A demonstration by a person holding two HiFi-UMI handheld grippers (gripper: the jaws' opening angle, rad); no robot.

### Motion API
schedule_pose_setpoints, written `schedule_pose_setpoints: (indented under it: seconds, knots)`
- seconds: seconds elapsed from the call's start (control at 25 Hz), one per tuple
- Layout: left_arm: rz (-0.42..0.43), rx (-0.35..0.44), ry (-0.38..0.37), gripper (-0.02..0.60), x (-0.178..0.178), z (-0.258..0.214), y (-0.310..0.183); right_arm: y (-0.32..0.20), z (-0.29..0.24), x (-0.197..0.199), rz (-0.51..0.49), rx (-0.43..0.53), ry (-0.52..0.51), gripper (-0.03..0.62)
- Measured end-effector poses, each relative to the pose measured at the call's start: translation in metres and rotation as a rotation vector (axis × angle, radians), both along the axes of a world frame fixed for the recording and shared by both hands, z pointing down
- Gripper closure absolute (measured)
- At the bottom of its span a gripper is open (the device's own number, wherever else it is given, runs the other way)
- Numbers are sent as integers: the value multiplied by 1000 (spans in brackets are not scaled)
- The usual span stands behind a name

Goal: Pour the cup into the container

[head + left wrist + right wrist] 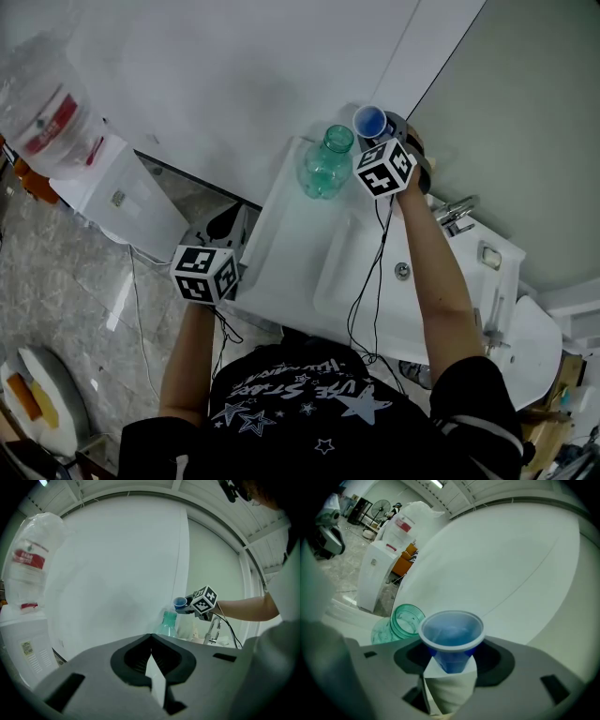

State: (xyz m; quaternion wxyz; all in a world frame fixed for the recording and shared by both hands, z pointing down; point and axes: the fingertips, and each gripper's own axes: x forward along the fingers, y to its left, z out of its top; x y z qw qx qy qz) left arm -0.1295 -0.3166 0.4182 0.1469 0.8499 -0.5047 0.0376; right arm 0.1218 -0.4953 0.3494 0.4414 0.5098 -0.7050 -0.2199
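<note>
One white tabletop (281, 246) fills mid-frame in our head view; on it stands the green container (327, 164), upper centre. Our right hand-held gripper (450, 667) clamps the blue cup (451, 634) just right of that container's mouth. Our left hand-held gripper (152, 660), lower left, is closed on nothing.

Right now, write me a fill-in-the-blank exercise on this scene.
The right gripper grips a small ___ plastic cup. The clear green plastic bottle stands ___ on the white basin top. The left gripper has its jaws ___, holding nothing.
Missing words: blue; upright; shut.
</note>
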Motion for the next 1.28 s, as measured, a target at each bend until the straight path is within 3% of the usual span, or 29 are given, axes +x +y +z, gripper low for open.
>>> schedule_pose_setpoints:
  seconds: [0.36,0.8,1.28]
  knots:
    - [7,6,2,571,2,-4,11,30,-20,6,37,11,-258,333]
    - [37,-6,-3,571,12,0,38,82,-4,1,48,-25,-487,333]
    - [69,-58,-8,571,21,23,64,125,49,-16,29,-108,-638,329]
